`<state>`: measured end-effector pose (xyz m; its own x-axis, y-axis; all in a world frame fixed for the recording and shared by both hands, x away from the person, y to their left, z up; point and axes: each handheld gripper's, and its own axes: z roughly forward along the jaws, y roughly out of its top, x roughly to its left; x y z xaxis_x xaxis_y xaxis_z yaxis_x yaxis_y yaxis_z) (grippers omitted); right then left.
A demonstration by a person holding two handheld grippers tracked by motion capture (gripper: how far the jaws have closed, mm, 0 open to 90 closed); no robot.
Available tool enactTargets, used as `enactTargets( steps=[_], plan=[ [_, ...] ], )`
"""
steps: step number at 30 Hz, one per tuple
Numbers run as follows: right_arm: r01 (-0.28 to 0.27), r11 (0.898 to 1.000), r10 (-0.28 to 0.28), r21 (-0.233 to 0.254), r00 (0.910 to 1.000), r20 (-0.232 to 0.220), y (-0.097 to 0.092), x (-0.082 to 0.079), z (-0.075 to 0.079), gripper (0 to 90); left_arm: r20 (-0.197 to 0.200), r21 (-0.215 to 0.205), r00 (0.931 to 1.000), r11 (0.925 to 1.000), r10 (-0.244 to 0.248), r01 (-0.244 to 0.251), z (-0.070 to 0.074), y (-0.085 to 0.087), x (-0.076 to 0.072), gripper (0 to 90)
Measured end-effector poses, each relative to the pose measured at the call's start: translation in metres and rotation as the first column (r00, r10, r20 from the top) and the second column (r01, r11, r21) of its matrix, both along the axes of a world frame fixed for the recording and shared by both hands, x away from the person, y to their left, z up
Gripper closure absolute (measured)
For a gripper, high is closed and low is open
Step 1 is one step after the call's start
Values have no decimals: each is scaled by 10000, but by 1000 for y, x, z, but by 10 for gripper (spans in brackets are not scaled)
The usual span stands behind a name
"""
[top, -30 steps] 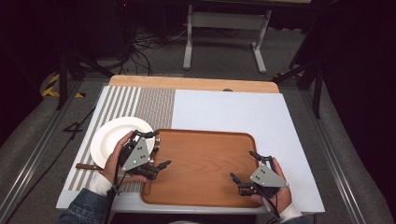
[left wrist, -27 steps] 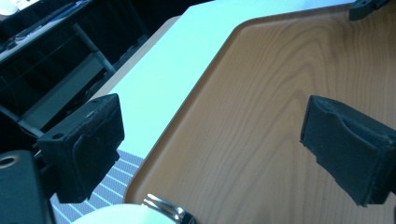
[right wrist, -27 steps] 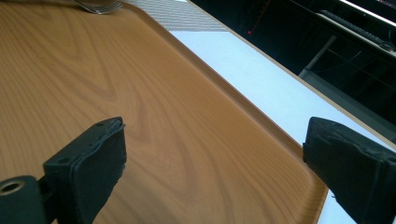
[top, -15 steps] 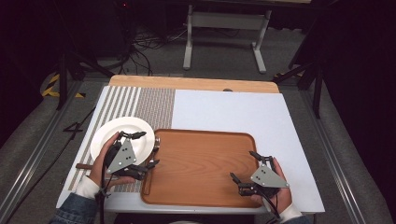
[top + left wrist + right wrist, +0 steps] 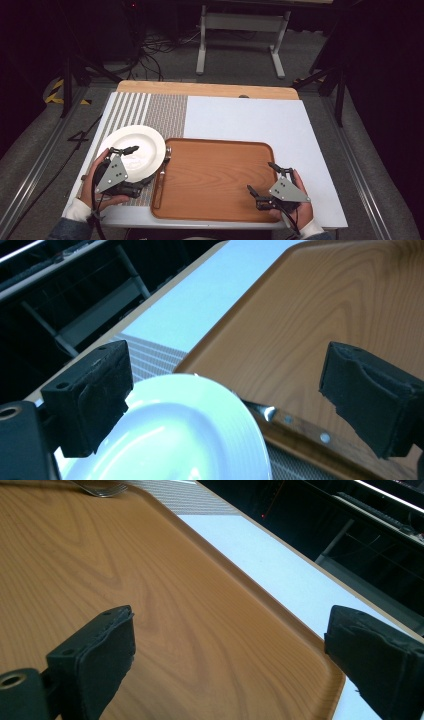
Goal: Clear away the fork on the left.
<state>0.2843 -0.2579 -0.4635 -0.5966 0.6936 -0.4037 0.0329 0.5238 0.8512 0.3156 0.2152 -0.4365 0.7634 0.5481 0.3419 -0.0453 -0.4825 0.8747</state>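
The left gripper (image 5: 131, 167) hovers over the near edge of the white plate (image 5: 136, 151), its jaws spread wide with nothing between them; in the left gripper view the plate's rim (image 5: 200, 435) lies low between the two black pads, one pad (image 5: 92, 390) above the plate and the other (image 5: 370, 390) out over the wooden tray (image 5: 320, 310). The plate rests on the striped placemat (image 5: 150, 107), just beside the tray's left edge and apart from its inner floor. A fork (image 5: 164, 167) with a wooden handle lies along the tray's left rim, touching or nearly touching the plate's edge; which, I cannot tell. The right gripper (image 5: 262, 177) sits at the tray's near right corner, jaws likewise released and holding nothing, the bare wood (image 5: 150, 580) stretching ahead of it. Judging from this, the work is at an early stage: the plate is being approached but not yet gripped, the tray (image 5: 215, 175) carries nothing on its floor, and the grasp, the lift and the setting down all seem left to do. The open pads appear lined up to close on the plate's rim next
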Motion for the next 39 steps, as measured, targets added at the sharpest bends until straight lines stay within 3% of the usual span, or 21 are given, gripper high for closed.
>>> enactTargets(
  steps=[14,22,39],
  plan=[
    [51,10000,-51,-18,10000,54,-2,0,1,69,-750,-424,9961,9979,467,-500,-25,12,-18,76],
    [85,9999,-86,86,10000,49,-5,-1,1,69,-714,-520,9957,9967,584,-622,-26,13,-19,76],
    [214,9998,-214,-27,9998,48,-4,-6,1,70,-736,-535,9967,9979,329,-369,-27,11,-16,75]
  ],
)
